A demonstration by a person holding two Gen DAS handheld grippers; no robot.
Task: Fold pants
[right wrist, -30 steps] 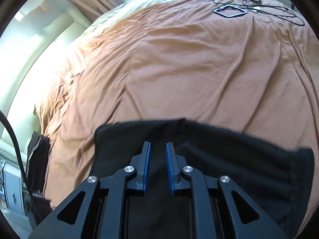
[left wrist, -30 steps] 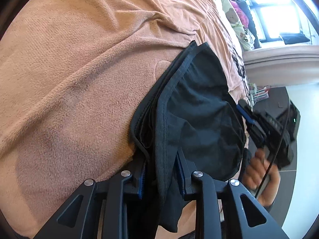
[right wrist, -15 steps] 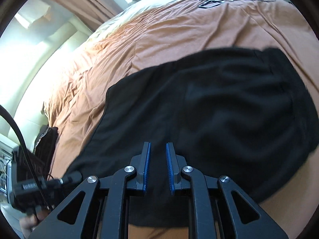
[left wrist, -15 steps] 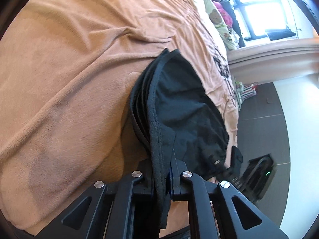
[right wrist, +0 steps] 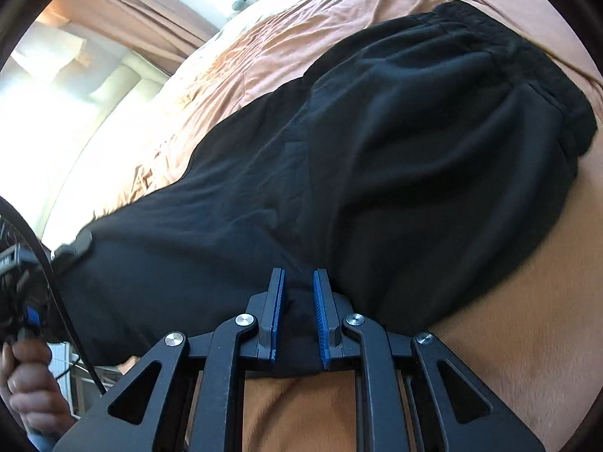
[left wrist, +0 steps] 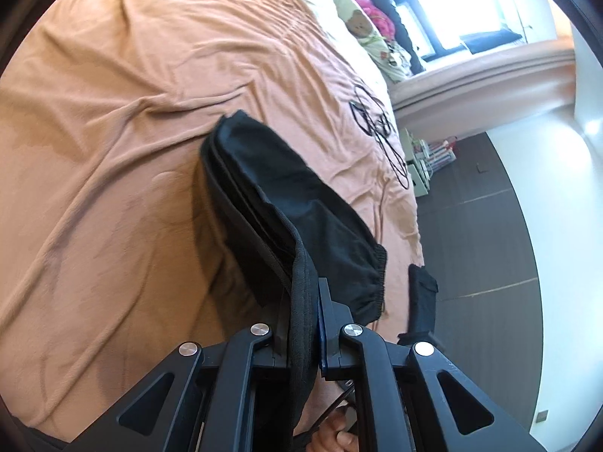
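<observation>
The black pants (left wrist: 286, 196) lie folded in layers on the orange bed cover (left wrist: 113, 150). My left gripper (left wrist: 303, 301) is shut on their ribbed edge, which it holds raised above the cover. In the right wrist view the pants (right wrist: 377, 150) spread wide, with the elastic waistband (right wrist: 546, 75) at the far right. My right gripper (right wrist: 297, 301) is shut on a bunch of the black cloth at the near edge, which sits between the blue pads (right wrist: 320, 309). The left gripper's tip (right wrist: 71, 248) shows at the pants' left corner, above the hand (right wrist: 26, 376) that holds it.
Black cables (left wrist: 377, 128) lie on the cover toward the bed's far side. Stuffed toys and clothes (left wrist: 361, 19) are piled by the window. The dark floor (left wrist: 490, 245) and a small shelf (left wrist: 426, 165) lie past the bed's edge. Curtains (right wrist: 143, 11) hang at the back.
The left gripper closed on the pants' edge and rose, lifting that edge off the cover. The right gripper swept sideways with its cloth, so the pants now fill its view.
</observation>
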